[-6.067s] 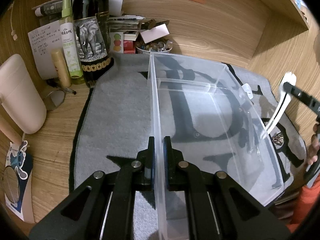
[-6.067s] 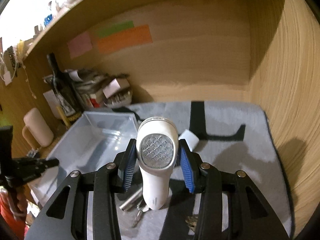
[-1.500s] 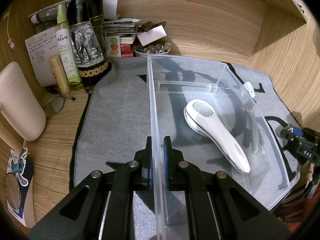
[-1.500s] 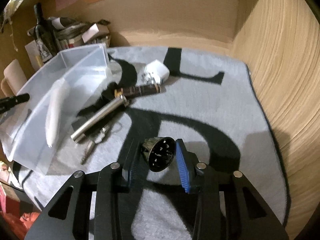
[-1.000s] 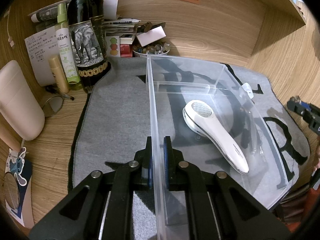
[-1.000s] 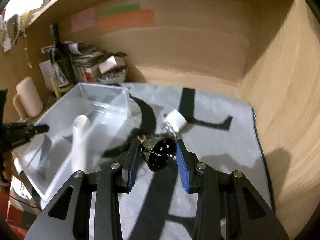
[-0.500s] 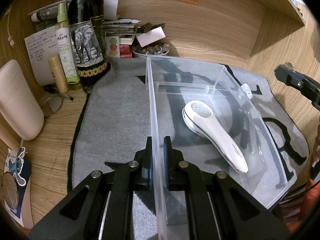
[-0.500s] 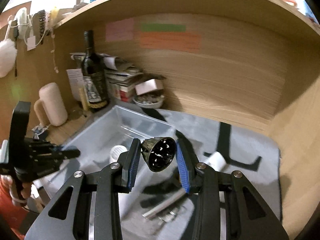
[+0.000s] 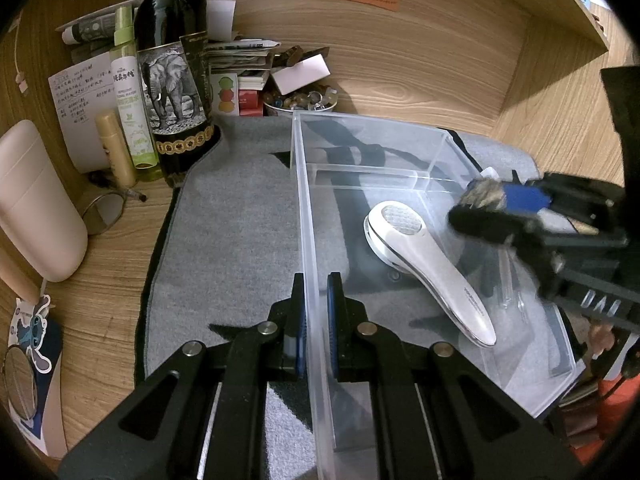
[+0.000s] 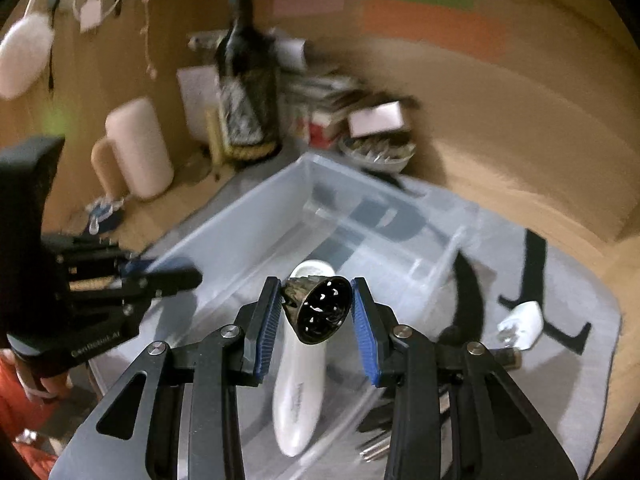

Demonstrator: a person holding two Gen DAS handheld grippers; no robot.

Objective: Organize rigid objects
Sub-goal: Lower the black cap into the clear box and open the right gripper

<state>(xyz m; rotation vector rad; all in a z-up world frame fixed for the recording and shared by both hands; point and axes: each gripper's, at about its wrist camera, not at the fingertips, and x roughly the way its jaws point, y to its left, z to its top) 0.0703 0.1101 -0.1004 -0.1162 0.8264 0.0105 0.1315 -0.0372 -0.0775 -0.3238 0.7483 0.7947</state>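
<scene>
A clear plastic bin stands on the grey mat, also in the right wrist view. A white handheld device lies inside it, seen from the right wrist too. My left gripper is shut on the bin's left wall. My right gripper is shut on a dark metal cone-shaped strainer and holds it above the bin, over the white device. The right gripper also shows in the left wrist view over the bin's right side.
A wine bottle, a green spray bottle, a pink mug, papers and a bowl of small items crowd the back left. A white plug and metal pieces lie on the mat right of the bin.
My right gripper has carried the strainer left and lower, from above the mat to over the bin. The left gripper has kept its hold on the bin wall.
</scene>
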